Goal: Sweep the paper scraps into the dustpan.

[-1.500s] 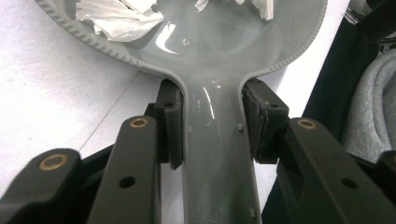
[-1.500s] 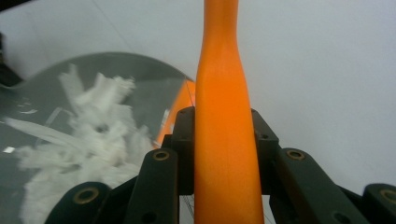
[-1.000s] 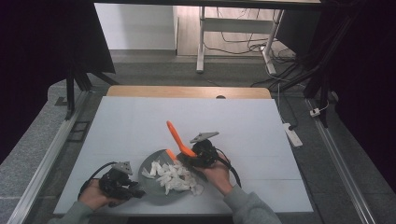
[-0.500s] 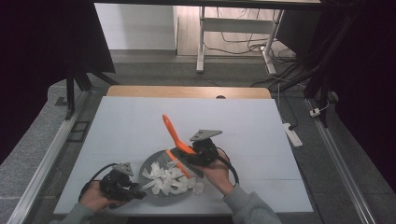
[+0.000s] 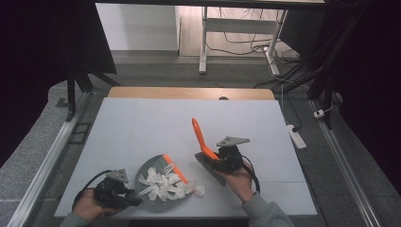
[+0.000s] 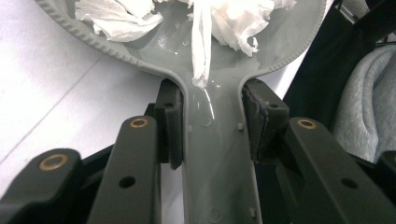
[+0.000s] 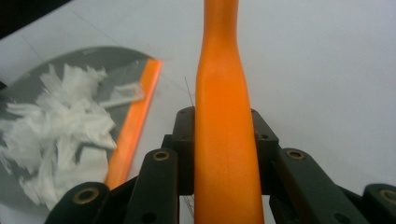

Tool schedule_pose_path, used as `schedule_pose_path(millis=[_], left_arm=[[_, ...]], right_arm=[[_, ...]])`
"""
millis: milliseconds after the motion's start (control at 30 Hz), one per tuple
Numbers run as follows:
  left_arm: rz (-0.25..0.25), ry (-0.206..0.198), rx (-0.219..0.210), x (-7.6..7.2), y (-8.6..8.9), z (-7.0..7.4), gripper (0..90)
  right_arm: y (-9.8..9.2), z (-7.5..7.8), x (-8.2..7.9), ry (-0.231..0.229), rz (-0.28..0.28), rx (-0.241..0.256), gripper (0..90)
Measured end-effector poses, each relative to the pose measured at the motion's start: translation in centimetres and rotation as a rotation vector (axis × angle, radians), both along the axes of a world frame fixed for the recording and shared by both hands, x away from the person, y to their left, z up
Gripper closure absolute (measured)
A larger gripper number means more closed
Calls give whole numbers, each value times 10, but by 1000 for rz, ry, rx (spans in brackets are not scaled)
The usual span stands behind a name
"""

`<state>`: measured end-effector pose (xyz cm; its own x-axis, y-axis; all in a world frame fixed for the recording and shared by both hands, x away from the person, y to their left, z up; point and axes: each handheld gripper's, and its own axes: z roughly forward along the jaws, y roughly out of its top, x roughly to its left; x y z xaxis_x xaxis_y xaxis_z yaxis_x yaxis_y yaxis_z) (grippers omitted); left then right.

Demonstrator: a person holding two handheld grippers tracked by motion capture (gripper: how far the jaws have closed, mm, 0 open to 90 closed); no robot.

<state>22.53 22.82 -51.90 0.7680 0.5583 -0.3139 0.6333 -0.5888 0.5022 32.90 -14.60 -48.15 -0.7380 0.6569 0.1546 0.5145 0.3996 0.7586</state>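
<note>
Left gripper (image 5: 124, 197) pinched the grey dustpan's (image 5: 152, 168) handle near the table's (image 5: 142, 123) front edge, white paper scraps (image 5: 163, 183) piled in it. Right gripper (image 5: 215, 160) clamped the orange brush handle (image 5: 199, 137), just right of the pan.
</note>
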Motion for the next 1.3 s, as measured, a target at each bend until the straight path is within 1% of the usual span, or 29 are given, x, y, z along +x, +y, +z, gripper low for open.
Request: schedule_pose_path(millis=[133,267,433,533,633,800,900,967,1000,1033,1100,1133,1200,1300], left_arm=[[-14,-1,4,-4,1,1,614],[-35,-2,10,-8,-1,2,615],[-56,-3,17,-10,-8,2,615],[-70,-4,17,-10,-14,2,615],[-73,-2,21,-10,-20,2,615],[-71,-3,17,-10,-27,2,615],[-67,-1,17,-10,-29,1,615],[-65,-2,14,-10,-28,1,615],[-66,-4,13,-10,-28,1,615],[-69,-2,11,-9,-28,0,615],[-69,-2,8,-9,-28,0,615],[-68,-4,6,-9,-28,0,615],[-62,-8,2,-9,-27,0,615],[-49,-16,-1,-8,-27,-1,615]], right_arm=[[-7,-7,-9,30,-17,-7,704],[-7,-10,-13,41,-23,-10,704],[0,-15,-18,52,-10,-20,704],[8,-16,-20,53,1,-23,704],[16,-17,-23,55,20,-22,704],[34,-19,-27,79,50,4,704],[48,-19,-32,92,83,35,704],[58,-16,-36,91,112,53,704],[61,-14,-38,96,129,75,704],[63,-11,-39,94,141,95,704],[65,-4,-41,53,155,98,704],[64,-1,-42,38,156,98,703],[59,4,-40,18,150,115,704],[49,8,-35,5,135,124,704]])
